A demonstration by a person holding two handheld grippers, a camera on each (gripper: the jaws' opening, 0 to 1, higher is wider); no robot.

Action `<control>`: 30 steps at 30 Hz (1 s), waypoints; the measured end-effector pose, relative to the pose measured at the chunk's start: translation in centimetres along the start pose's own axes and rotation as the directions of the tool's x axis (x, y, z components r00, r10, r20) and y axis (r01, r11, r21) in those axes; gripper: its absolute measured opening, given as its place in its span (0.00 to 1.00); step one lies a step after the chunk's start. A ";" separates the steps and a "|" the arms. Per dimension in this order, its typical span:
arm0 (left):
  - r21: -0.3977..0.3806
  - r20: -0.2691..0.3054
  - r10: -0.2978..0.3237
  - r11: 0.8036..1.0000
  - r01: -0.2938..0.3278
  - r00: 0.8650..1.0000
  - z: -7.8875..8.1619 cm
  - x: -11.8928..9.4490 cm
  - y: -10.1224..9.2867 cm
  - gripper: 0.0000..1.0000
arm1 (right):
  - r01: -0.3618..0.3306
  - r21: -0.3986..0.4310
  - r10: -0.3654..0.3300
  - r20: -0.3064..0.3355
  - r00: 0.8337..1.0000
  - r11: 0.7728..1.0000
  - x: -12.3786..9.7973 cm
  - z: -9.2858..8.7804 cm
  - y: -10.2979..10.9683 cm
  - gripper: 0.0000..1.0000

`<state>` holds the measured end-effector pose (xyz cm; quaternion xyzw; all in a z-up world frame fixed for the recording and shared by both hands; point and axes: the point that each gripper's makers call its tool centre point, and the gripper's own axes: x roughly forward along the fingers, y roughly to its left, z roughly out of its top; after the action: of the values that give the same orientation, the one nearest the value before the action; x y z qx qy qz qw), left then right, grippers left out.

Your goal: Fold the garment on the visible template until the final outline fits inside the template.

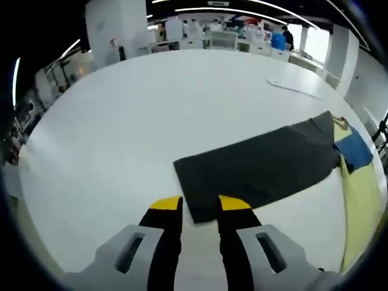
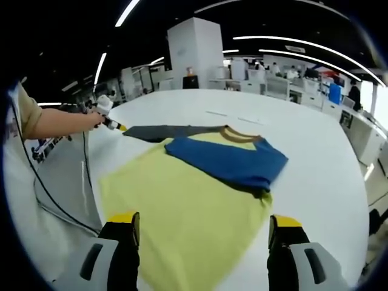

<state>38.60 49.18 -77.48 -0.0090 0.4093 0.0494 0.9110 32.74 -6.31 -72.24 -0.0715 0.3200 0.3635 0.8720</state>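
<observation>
So the garment (image 2: pixel 194 200) is a t-shirt with a yellow body, a blue sleeve folded in over the chest and a dark grey sleeve stretched out flat, all lying on the big white table (image 1: pixel 121 121). In the right gripper view the yellow body spreads right up to the right gripper (image 2: pixel 203 227), whose jaws are spread wide with the hem lying between them, not pinching anything. The blue sleeve (image 2: pixel 227 160) sits past the yellow part, just under the brown collar (image 2: pixel 239 134). In the left gripper view the grey sleeve (image 1: pixel 257 167) runs from the shirt body toward the left gripper (image 1: pixel 200 204), whose yellow-tipped jaws are parted a little, with the sleeve's end corner right at the tips; can't tell if they touch it. A person's forearm (image 2: pixel 57 123) reaches toward the grey sleeve's far end in the right gripper view
</observation>
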 end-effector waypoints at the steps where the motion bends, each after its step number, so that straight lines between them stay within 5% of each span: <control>1: -0.002 0.001 0.001 1.000 -0.001 1.000 0.0 0.0 0.0 0.19 | 0.001 0.000 -0.001 0.000 1.000 1.000 -0.1 0.0 0.0 0.87; 20: -0.027 -0.029 0.022 0.999 -0.023 0.999 -0.5 1.1 0.4 0.22 | 0.035 0.012 -0.035 -0.008 0.999 0.999 -1.8 -0.8 0.1 0.87; 30: -0.026 -0.023 -0.043 0.999 0.042 0.999 -0.2 1.7 -0.5 0.02 | 0.039 0.026 -0.039 -0.011 0.999 0.999 -2.3 -1.1 0.1 0.87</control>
<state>39.64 48.83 -78.94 -0.0298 0.4191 0.0351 0.9068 30.87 -7.94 -71.68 -0.0681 0.3281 0.3417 0.8781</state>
